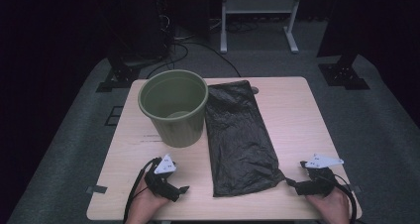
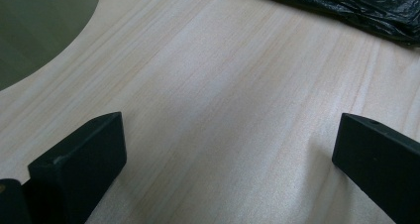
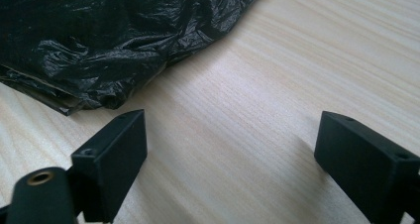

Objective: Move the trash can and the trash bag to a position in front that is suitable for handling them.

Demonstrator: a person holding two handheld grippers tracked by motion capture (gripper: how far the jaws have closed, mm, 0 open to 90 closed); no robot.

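— Where are your claws right now?

— Both sit low at the near edge of the table point(image 1: 297, 105). My left gripper point(image 1: 184, 189) is near the left corner, my right gripper point(image 1: 288, 182) near the right one, each held in one of my hands.

— Open or closed?

— Both stand apart with nothing between the jaws. In the left gripper view I see bare pale wood between my two black jaws, and the same in the right gripper view.

— And the black bag?

— The black plastic bag point(image 1: 238, 137) lies flat down the middle of the table, running from the far edge toward me, crumpled and glossy. Its near right corner is just beside my right gripper; in the right gripper view that wrinkled corner point(image 3: 106, 45) lies just ahead of the left-hand jaw, apart from it as far as I can see.

— What about the bin?

— The green bin point(image 1: 174, 107) stands upright on the left half of the table, its right side touching or just beside the bag's left edge. It lies farther off than my left gripper, and in the left gripper view its wall point(image 2: 37, 28) fills the upper left corner
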